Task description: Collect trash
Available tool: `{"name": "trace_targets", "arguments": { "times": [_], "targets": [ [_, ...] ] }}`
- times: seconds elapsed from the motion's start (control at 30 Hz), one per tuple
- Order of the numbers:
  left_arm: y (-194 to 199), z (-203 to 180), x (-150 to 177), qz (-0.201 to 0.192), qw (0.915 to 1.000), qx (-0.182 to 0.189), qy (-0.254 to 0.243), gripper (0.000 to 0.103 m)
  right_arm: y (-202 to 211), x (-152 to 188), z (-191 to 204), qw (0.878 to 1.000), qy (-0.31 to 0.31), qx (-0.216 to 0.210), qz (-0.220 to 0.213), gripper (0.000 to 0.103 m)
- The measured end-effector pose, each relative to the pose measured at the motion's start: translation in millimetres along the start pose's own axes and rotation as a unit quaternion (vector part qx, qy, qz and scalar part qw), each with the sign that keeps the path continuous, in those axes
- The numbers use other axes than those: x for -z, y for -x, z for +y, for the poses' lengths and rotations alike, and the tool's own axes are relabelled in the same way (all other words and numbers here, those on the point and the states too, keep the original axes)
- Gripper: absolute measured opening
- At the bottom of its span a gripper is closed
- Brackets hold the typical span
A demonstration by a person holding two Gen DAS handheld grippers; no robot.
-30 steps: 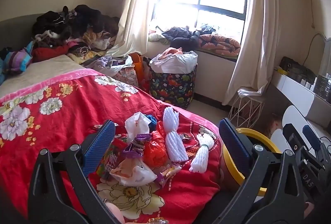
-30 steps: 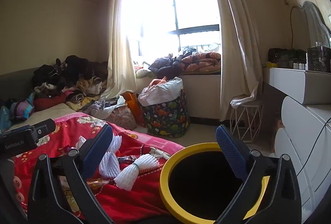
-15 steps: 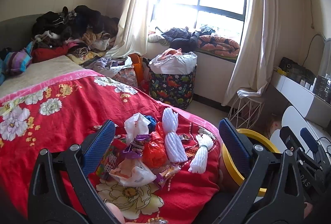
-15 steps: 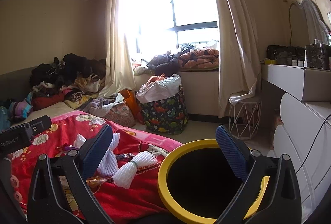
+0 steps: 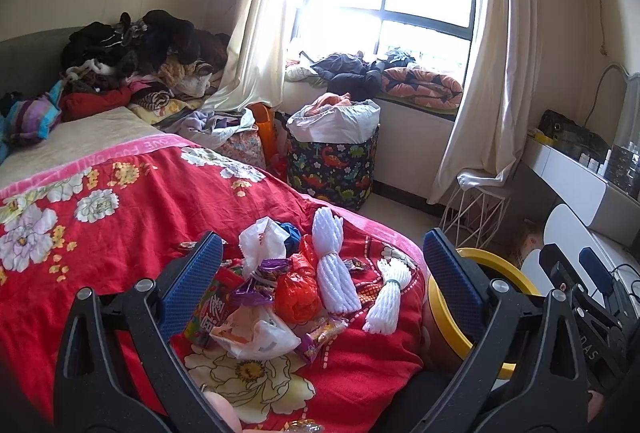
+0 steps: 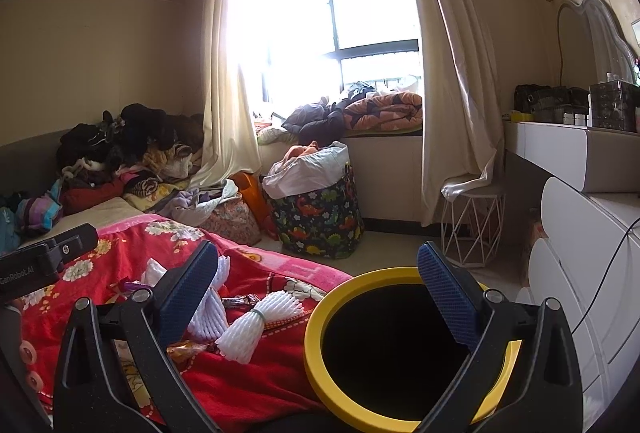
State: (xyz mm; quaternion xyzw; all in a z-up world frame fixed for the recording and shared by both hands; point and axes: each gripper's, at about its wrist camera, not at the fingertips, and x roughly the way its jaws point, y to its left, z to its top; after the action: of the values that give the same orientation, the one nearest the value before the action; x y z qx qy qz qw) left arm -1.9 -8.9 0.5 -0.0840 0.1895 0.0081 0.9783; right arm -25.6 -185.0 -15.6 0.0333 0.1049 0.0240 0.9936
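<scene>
A pile of trash lies on the red flowered blanket (image 5: pixel 100 233) at the bed's corner: a red plastic bag (image 5: pixel 298 289), white plastic bags (image 5: pixel 260 337), snack wrappers (image 5: pixel 256 285) and two white foam fruit nets (image 5: pixel 334 269) (image 5: pixel 388 297). A black bin with a yellow rim (image 6: pixel 320 329) stands beside the bed, also in the left wrist view (image 5: pixel 480 259). My left gripper (image 5: pixel 324 269) is open and empty above the pile. My right gripper (image 6: pixel 320 293) is open and empty above the bin's left rim, with a foam net (image 6: pixel 260 321) to its left.
A dinosaur-print laundry bag (image 5: pixel 332 161) stands on the floor below the window. Heaped clothes (image 5: pixel 132 49) lie at the bed's head. A white wire stool (image 6: pixel 472 225) and a white dresser (image 6: pixel 580 273) are at the right. The other gripper's body (image 6: pixel 44 261) shows at left.
Both views have shifted slightly; the right wrist view has tilted up a little. Both grippers stay open and nothing has been picked up.
</scene>
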Motion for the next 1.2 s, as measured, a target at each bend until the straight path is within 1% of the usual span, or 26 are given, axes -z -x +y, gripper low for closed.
{"name": "trace_targets", "arguments": {
  "times": [0.73, 0.9, 0.97, 1.03, 1.2],
  "targets": [
    [-0.7, -1.4, 1.5, 0.003, 1.0, -0.002, 0.0, 0.092, -3.6, 9.3, -0.1, 1.0, -0.003, 0.0, 0.007, 0.097],
    [-1.7, 0.8, 1.2, 0.004, 1.0, -0.007, -0.002, 0.092, -8.8, 13.5, 5.1, 1.0, -0.001, -0.013, 0.024, 0.097],
    [-4.2, 6.7, -0.4, 0.007, 0.9999, -0.009, 0.003, 0.092, -12.4, 15.1, 9.4, 0.999, 0.003, -0.022, 0.032, 0.097],
    [-6.6, 14.0, -2.9, 0.007, 0.9997, -0.021, 0.008, 0.092, -16.7, 12.6, 13.2, 0.999, 0.007, -0.031, 0.038, 0.097],
    [-11.4, 35.4, -8.0, 0.01, 0.9988, -0.038, 0.029, 0.092, -28.6, 10.4, 33.3, 0.996, 0.029, -0.061, 0.059, 0.097]
  ]
}}
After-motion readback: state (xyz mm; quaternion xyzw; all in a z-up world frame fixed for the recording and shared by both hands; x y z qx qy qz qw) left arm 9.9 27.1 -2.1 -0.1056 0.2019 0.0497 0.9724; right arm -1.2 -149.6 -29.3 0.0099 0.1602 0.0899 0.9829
